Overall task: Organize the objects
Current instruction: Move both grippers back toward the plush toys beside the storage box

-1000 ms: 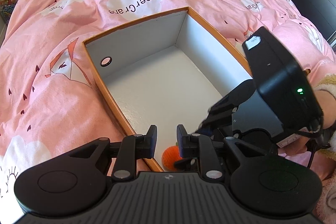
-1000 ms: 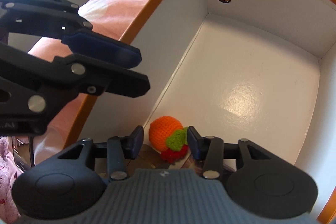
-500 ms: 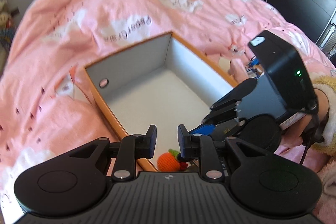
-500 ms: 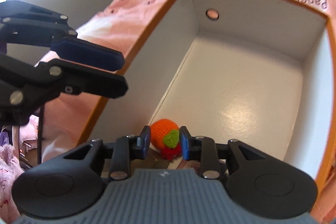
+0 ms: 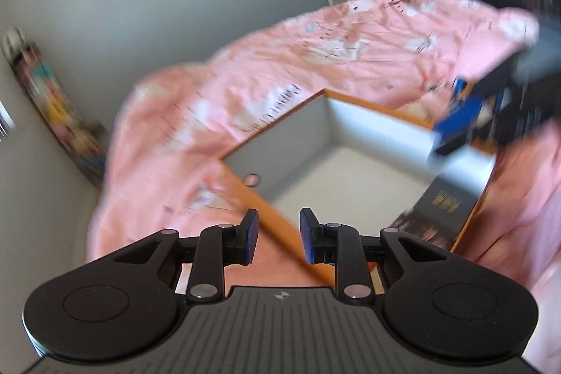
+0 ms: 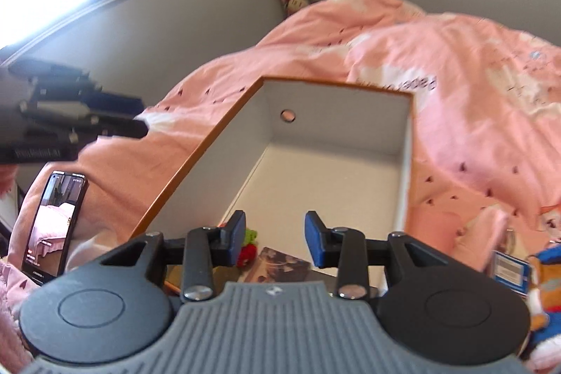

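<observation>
1. Sitting on a bed covered by a pink duvet (image 6: 473, 86), an open box (image 6: 406, 163) with orange outer edges and matte white inner walls lies with its mouth upward; a small round hole (image 6: 288, 115) pierces its far wall.
2. Most of the box floor is bare and smooth, so there is free room toward the far wall, while its near end holds the task's things.
3. A crocheted toy (image 6: 247, 246) in red and green yarn lies on the box floor by the near left wall, just beside a flat dark printed card (image 6: 277, 265).
4. In the right wrist view the right gripper (image 6: 274, 235) hangs above the near end of the box, its blue-padded jaws opening with nothing between them.
5. The left gripper (image 5: 277, 239) hovers over the box's orange left rim (image 5: 280, 226); its jaws are opening too, with only the rim seen past the gap and no pad touching it.
6. The duvet is soft and rumpled, printed with white clouds and small dark hearts.
7. A phone (image 6: 52, 223) with a lit screen leans left of the box, outside it.
8. Colourful plush things (image 6: 540, 272) lie at the right edge; blur makes their shapes hard to tell.
</observation>
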`<state>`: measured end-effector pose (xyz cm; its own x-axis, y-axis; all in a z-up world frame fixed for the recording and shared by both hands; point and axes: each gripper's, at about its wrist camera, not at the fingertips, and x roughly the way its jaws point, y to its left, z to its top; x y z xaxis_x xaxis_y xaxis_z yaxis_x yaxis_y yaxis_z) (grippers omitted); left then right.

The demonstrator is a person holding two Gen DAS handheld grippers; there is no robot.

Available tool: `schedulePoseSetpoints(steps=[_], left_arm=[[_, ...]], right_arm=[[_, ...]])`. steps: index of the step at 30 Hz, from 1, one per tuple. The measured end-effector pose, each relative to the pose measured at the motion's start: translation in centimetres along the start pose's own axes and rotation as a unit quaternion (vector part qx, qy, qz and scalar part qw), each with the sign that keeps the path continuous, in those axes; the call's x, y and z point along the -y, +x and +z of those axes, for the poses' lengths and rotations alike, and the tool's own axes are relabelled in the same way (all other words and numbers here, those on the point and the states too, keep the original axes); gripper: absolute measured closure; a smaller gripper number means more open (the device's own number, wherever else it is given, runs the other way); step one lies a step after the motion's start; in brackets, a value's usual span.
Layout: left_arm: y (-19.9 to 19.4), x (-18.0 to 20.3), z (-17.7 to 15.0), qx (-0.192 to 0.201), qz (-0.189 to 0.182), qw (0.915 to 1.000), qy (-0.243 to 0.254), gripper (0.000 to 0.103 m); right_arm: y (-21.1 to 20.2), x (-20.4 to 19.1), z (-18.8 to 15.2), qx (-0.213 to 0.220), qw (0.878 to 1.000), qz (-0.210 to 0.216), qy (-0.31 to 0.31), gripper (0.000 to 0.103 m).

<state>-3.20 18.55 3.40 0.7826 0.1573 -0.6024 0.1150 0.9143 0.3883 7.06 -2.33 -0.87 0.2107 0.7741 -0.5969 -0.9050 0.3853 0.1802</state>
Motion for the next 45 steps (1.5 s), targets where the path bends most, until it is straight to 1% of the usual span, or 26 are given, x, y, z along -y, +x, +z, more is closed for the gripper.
schedulePoseSetpoints(steps=[2,3,5,6,7,9,12,13,14,15,16,19,21,24,26,30,32,33,35,37,39,42,45], left_arm=[[-0.2,1.5,-1.9,-0.001,0.036,0.9988,0.031,0.073],[-0.2,1.9,-2.8,-0.005,0.043,0.9984,0.036,0.073],[0.0,1.9,-4.4,-0.027,0.039,0.9986,0.022,0.073],[0.2,1.8,-5.1,-0.034,0.039,0.9986,0.013,0.072],[0.4,1.7,-5.8,-0.04,0.043,0.9982,0.008,0.072],[0.7,1.7,-6.6,-0.046,0.059,0.9971,0.013,0.072],[1.0,1.3,-6.7,-0.051,0.061,0.9968,0.007,0.072],[0.6,1.3,-6.7,-0.036,0.07,0.9968,0.013,0.069],[0.1,1.2,-6.4,-0.014,0.08,0.9965,0.021,0.065],[-0.2,1.1,-6.0,0.004,0.085,0.996,0.028,0.054],[-0.5,0.9,-5.7,0.013,0.083,0.9959,0.035,0.05],[-0.7,0.6,-3.7,0.023,0.071,0.9964,0.041,0.049],[-0.6,0.8,-2.4,0.034,0.066,0.996,0.05,0.049],[-0.3,1.4,-0.5,0.046,0.05,0.9958,0.061,0.049],[0.3,1.9,0.8,0.049,0.028,0.9965,0.062,0.049],[1.2,2.8,3.4,0.057,-0.008,0.9961,0.067,0.049],[1.5,3.6,4.5,0.063,-0.017,0.9948,0.078,0.049],[1.7,3.9,4.8,0.068,-0.014,0.994,0.085,0.049],[1.7,4.6,4.7,0.083,0.001,0.9913,0.102,0.049],[1.4,5.3,3.6,0.101,0.023,0.9865,0.127,0.049],[0.8,6.1,1.9,0.117,0.054,0.9802,0.151,0.049],[-0.4,6.9,-1.0,0.128,0.08,0.9757,0.159,0.049],[-1.5,8.0,-4.0,0.141,0.126,0.9643,0.185,0.049]], right_arm=[[0.1,0.2,-0.6,0.028,0.999,-0.027,0.007,0.063],[-0.1,0.7,-0.9,0.039,0.998,-0.042,0.013,0.063],[-0.3,1.7,-1.3,0.057,0.996,-0.067,0.028,0.063],[-1.4,2.5,-1.6,0.063,0.994,-0.077,0.039,0.063],[-3.0,3.4,-2.1,0.067,0.993,-0.085,0.049,0.063],[-3.4,4.6,-2.3,0.069,0.99,-0.105,0.067,0.063],[-4.1,5.9,-2.8,0.068,0.986,-0.128,0.081,0.063],[-4.5,6.3,-3.0,0.067,0.985,-0.135,0.083,0.063],[-5.0,6.7,-3.3,0.065,0.984,-0.145,0.084,0.063],[-5.0,7.0,-3.4,0.06,0.982,-0.157,0.086,0.062],[-5.0,7.3,-3.6,0.054,0.98,-0.17,0.088,0.061],[-4.8,8.7,-4.1,0.027,0.971,-0.215,0.1,0.059],[-4.6,9.8,-4.5,0.013,0.967,-0.23,0.111,0.059],[-4.4,11.2,-4.8,-0.005,0.963,-0.241,0.122,0.059],[-4.3,11.8,-4.8,-0.016,0.961,-0.249,0.118,0.059],[-4.2,12.7,-4.7,-0.033,0.962,-0.251,0.102,0.058],[-4.1,13.1,-4.8,-0.036,0.962,-0.252,0.099,0.057],[-4.2,13.3,-4.9,-0.034,0.962,-0.252,0.099,0.057],[-4.4,13.5,-5.1,-0.027,0.963,-0.247,0.105,0.056],[-4.7,13.5,-5.4,-0.016,0.965,-0.238,0.11,0.053],[-4.9,13.4,-5.8,-0.008,0.966,-0.232,0.115,0.053],[-4.8,13.6,-6.0,-0.007,0.965,-0.229,0.125,0.053],[-4.7,13.5,-6.1,-0.006,0.965,-0.231,0.127,0.053]])
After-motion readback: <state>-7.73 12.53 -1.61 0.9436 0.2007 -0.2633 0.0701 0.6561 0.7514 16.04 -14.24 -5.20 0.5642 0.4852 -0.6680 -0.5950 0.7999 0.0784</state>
